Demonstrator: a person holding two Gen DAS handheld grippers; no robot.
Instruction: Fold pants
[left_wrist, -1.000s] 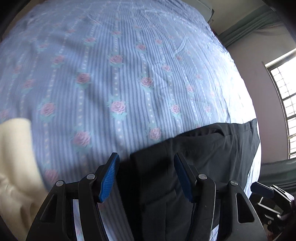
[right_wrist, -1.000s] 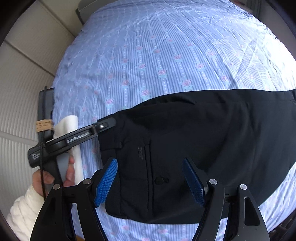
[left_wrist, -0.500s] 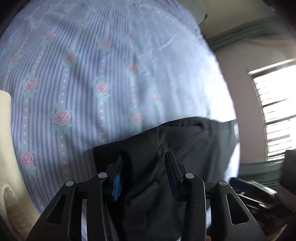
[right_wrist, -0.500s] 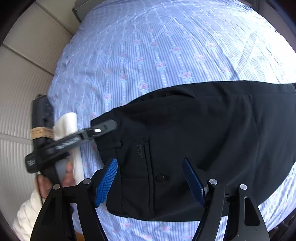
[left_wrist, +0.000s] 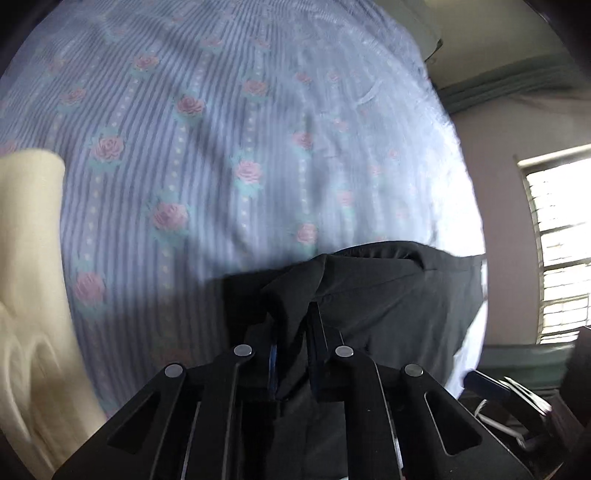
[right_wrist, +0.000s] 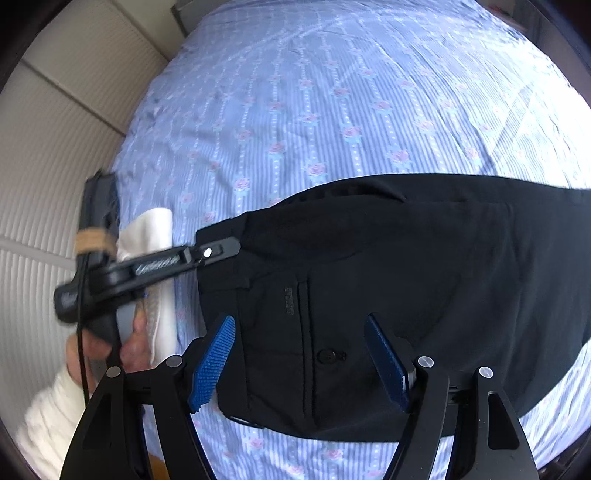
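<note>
Black pants (right_wrist: 406, 280) lie flat on a blue striped, rose-patterned bedsheet (right_wrist: 332, 110), waistband at the left with a back pocket and button showing. My left gripper (left_wrist: 291, 332) is shut on the waistband corner of the pants (left_wrist: 388, 295), and the cloth bunches up between its fingers. It also shows in the right wrist view (right_wrist: 221, 253), at the upper left corner of the pants. My right gripper (right_wrist: 299, 362) is open, hovering over the lower waistband area, with the button between its blue pads (right_wrist: 214, 362).
A cream sleeve (left_wrist: 26, 277) fills the left edge of the left wrist view. The person's hand (right_wrist: 129, 343) holds the left gripper. A ribbed beige wall (right_wrist: 44, 166) borders the bed at left. A window (left_wrist: 561, 240) and dark clutter (left_wrist: 517, 398) are at right.
My left gripper has closed on the waistband corner of the pants, from wide open a second ago, and the cloth now puckers up. My right gripper has stayed open over the waistband.
</note>
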